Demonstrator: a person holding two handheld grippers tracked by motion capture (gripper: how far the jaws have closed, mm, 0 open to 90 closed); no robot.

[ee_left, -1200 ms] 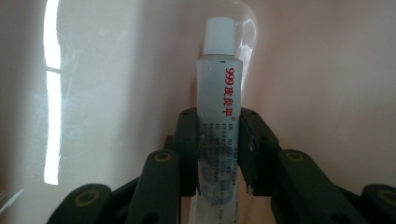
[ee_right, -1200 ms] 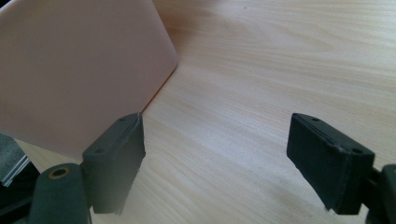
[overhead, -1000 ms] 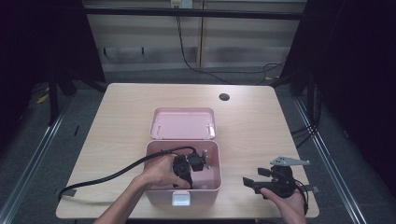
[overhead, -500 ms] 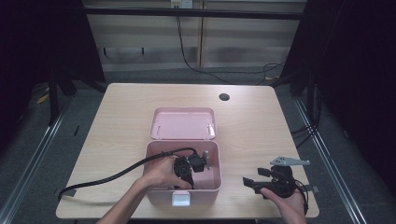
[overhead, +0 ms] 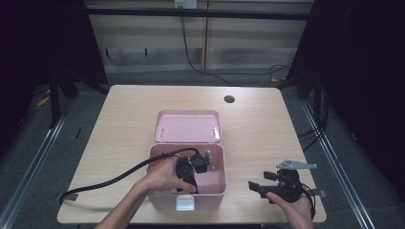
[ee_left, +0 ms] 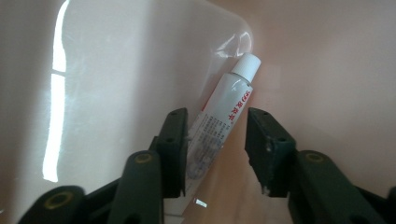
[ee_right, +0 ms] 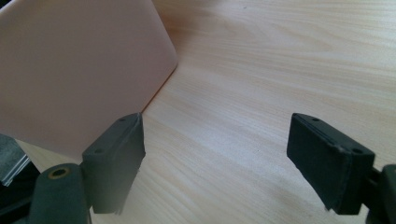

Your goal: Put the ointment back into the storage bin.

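Note:
A pink box (overhead: 221, 168) stands open near the table's front edge, its lid (overhead: 186, 126) leaning back behind it. My left gripper (overhead: 188, 172) reaches down into the box. Its jaws (ee_left: 215, 126) have just been opening. A white tube (ee_left: 231, 105) with red and black print and a white cap lies between them on the box floor. The right pad stands clear of the tube. My right gripper (overhead: 255, 186) rests low over the table to the right of the box. It is open with nothing between its fingers (ee_right: 217, 140), and the box wall (ee_right: 79, 70) is at its left.
The light wooden table (overhead: 267, 129) has a dark round hole (overhead: 229, 99) at the back right. The left gripper's black cable (overhead: 110, 181) trails off to the front left edge. Dark floor and metal rails lie on both sides of the table.
The left hand and gripper have shifted slightly toward the front inside the box. The right gripper has stayed in place.

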